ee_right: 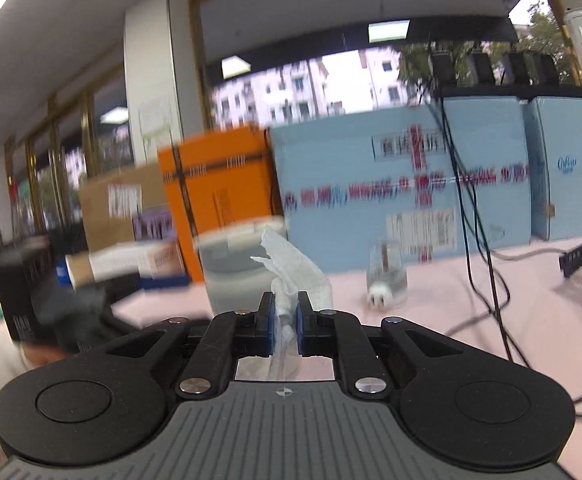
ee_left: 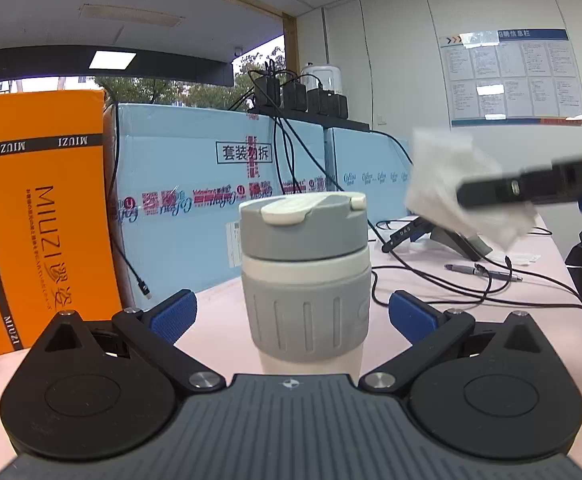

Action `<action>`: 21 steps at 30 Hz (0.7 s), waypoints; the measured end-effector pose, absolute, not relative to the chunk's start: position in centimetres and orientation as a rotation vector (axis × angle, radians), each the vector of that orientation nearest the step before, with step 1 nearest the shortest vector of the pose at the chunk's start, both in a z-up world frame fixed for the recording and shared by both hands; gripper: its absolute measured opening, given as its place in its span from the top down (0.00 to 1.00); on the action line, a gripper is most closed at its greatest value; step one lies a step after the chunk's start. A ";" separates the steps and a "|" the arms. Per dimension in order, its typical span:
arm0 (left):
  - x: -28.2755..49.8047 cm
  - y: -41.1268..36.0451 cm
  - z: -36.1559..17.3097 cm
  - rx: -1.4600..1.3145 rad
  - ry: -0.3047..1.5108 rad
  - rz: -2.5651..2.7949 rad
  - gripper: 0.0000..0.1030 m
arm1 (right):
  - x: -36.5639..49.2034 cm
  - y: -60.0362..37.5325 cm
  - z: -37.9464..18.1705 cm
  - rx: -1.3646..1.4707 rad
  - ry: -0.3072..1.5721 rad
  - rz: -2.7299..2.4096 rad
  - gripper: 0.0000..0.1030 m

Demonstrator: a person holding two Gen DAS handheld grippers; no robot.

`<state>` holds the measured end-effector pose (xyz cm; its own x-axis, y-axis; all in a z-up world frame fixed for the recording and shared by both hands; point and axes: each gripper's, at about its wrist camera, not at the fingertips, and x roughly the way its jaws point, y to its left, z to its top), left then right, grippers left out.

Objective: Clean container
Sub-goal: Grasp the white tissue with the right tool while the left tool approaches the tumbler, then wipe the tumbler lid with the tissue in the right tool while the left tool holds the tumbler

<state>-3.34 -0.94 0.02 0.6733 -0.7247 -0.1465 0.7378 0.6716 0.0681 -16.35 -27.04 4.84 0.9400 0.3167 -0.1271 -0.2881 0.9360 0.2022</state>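
Our left gripper jaws open around the lidded tumbler on the desk, our right gripper jaws gripping a white tissue right of the tumbler

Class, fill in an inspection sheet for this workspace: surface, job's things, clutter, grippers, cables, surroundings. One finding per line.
Surface: pale pink table.
Job's things: grey and white lidded container upright on the table; white tissue for wiping.
Clutter: pen, small clear glass, white plug.
Grippers: left gripper open, its fingers either side of the container, apart from it; right gripper shut on the tissue.
Cables: black cables trail across the table.
Surroundings: orange box, blue boxes, wall noticeboard, windows.
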 end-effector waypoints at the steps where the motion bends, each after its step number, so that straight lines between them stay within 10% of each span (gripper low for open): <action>1: -3.3 -1.3 0.0 0.133 0.107 -0.822 0.00 | -16.1 -27.1 5.5 0.194 0.137 0.313 0.90; 21: -3.1 -5.4 -0.2 0.248 -0.056 -0.701 0.00 | -7.0 -22.6 9.2 0.187 0.234 0.394 0.90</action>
<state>-3.08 -5.43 -0.18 0.7642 -0.6442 -0.0318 0.6309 0.7363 0.2445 -7.04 -22.64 9.17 0.8969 0.4000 -0.1886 -0.3569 0.9066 0.2251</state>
